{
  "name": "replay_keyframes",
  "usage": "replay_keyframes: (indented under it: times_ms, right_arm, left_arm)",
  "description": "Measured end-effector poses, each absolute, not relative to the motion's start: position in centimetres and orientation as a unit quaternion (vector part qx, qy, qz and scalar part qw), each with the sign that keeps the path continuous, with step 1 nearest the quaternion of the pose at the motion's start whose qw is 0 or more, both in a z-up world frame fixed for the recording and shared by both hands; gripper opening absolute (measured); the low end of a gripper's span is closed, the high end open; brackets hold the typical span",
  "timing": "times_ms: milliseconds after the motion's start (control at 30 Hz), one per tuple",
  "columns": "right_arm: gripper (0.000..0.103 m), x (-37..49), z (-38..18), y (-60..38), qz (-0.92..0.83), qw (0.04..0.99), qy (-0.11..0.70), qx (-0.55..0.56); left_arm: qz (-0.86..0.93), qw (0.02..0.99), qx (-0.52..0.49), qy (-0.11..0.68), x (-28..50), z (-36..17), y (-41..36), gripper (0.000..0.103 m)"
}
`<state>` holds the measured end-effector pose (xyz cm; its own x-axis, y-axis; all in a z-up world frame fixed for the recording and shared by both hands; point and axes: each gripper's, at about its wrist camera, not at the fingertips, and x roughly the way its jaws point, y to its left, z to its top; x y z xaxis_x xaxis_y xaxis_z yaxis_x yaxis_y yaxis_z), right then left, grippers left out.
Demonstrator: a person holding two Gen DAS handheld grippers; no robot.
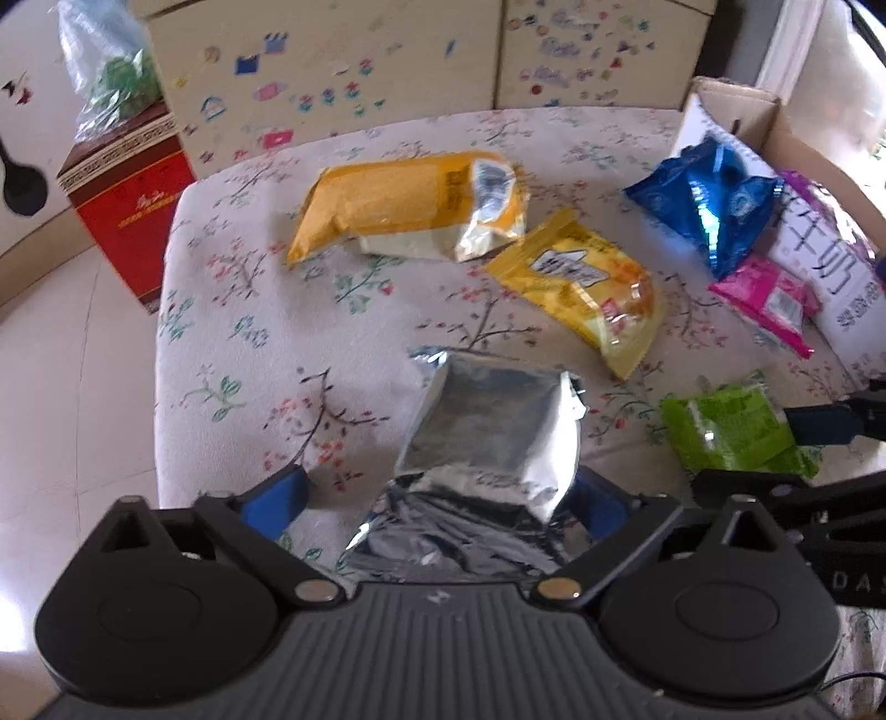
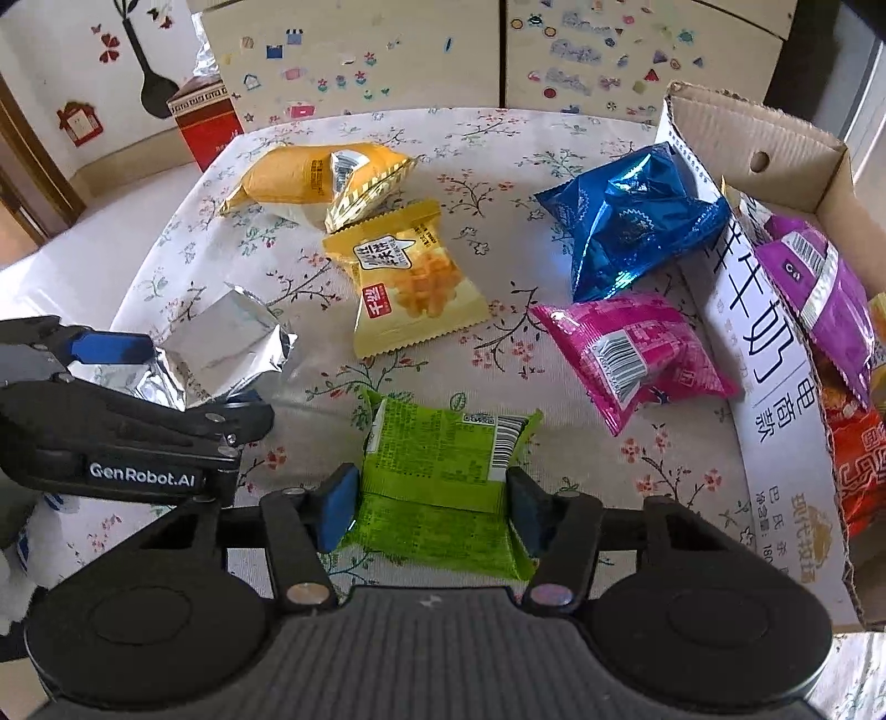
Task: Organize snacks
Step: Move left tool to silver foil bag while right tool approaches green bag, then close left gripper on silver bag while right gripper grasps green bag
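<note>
My left gripper point(image 1: 443, 498) is open around a silver foil packet point(image 1: 487, 432) that lies on the floral tablecloth; its blue pads stand apart on either side. The silver packet also shows in the right wrist view point(image 2: 221, 354). My right gripper point(image 2: 432, 498) has both pads pressed on the sides of a green snack packet point(image 2: 443, 476), which also shows in the left wrist view point(image 1: 731, 432). Loose on the table lie an orange bag point(image 2: 299, 177), a yellow packet point(image 2: 410, 282), a blue bag point(image 2: 626, 216) and a pink packet point(image 2: 637, 349).
A cardboard box point(image 2: 775, 354) at the right edge holds a purple packet point(image 2: 819, 288) and a red one point(image 2: 858, 465). A red carton point(image 1: 127, 205) stands on the floor to the left. A stickered cabinet point(image 2: 498, 50) stands behind the table point(image 1: 232, 343).
</note>
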<state>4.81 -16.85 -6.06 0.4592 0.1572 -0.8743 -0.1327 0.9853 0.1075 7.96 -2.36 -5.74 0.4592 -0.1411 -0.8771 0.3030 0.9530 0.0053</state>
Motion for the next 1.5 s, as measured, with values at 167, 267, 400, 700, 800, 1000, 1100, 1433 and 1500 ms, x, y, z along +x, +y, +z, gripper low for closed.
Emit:
replay_keyframes:
  times_ms: [167,267,400,700,800,1000,1100,1433,1500]
  right_arm:
    - [0.063,4.7,-5.9,-16.8,0.090,0.853,0.514,0.022]
    - [0.063,4.6,-5.7,-16.7,0.094,0.854,0.511,0.024]
    - [0.063,4.7,-5.4,-16.9,0.093,0.856,0.508,0.028]
    - [0.063,4.7,-4.6,-17.1,0.098,0.862,0.496,0.035]
    - [0.063,4.8,-4.4,-17.2,0.099,0.863,0.493,0.038]
    - [0.063,4.9,-3.9,-17.4,0.097,0.868,0.486,0.043]
    - [0.063,5.1,-3.5,-17.8,0.096,0.870,0.482,0.048]
    - [0.063,5.0,-3.7,-18.2,0.089,0.868,0.486,0.052]
    - [0.063,5.1,-3.7,-18.1,0.091,0.867,0.487,0.051]
  left_arm:
    - [-0.155,0.855,0.084,0.487,7.6,-5.1,-2.9,0.067]
    - [-0.162,0.857,0.092,0.480,7.3,-5.0,-3.2,0.060]
    - [-0.158,0.860,0.080,0.479,7.4,-5.0,-3.0,0.058]
    - [-0.159,0.869,0.057,0.465,7.5,-3.9,-2.8,0.058]
    - [-0.156,0.871,0.049,0.463,7.6,-3.6,-2.6,0.058]
    - [-0.152,0.877,0.038,0.455,7.8,-2.9,-2.5,0.050]
    - [-0.157,0.878,0.026,0.451,8.0,-2.3,-2.7,0.048]
    - [-0.150,0.862,0.000,0.484,9.1,-3.1,-1.6,0.069]
    - [-0.155,0.857,0.009,0.491,9.2,-3.6,-2.1,0.077]
